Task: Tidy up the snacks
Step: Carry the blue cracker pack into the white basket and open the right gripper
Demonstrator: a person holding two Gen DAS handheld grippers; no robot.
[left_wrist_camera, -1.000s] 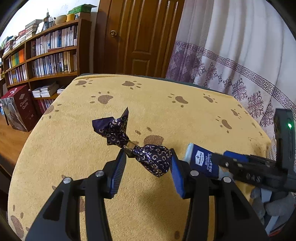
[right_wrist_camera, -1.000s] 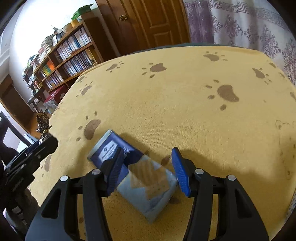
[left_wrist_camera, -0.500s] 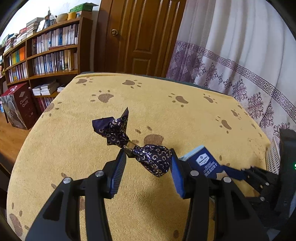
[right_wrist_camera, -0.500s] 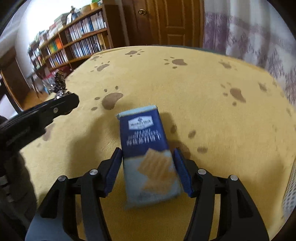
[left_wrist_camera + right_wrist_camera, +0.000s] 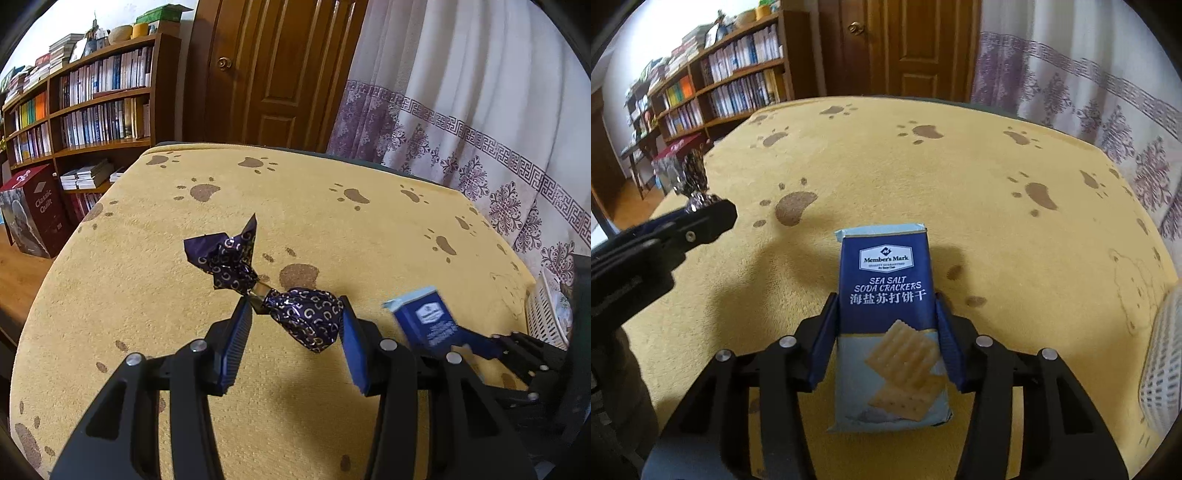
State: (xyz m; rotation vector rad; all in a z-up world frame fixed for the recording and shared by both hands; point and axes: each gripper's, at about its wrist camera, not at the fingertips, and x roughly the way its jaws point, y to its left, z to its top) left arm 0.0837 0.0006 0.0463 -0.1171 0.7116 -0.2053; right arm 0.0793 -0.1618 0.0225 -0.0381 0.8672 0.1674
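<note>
Both grippers hold a snack above the yellow paw-print worktop [image 5: 147,295].

Left wrist view: the left gripper [image 5: 293,332] is clamped on a candy [image 5: 310,317] in a dark purple wrapper — the round body sits between the blue pads [image 5: 236,343], the twisted tail sticking up and forward, clear of the cloth. To its right, the cracker pack [image 5: 428,321] shows blurred, with a white basket [image 5: 543,317] at the worktop's right edge.
Right wrist view: the right gripper [image 5: 884,336] is clamped on the cracker pack [image 5: 886,295] — label facing up, held by its long sides above the worktop [image 5: 997,221]. The left gripper [image 5: 698,221] and candy [image 5: 694,177] are at left; a bookshelf [image 5: 720,81] stands behind.
</note>
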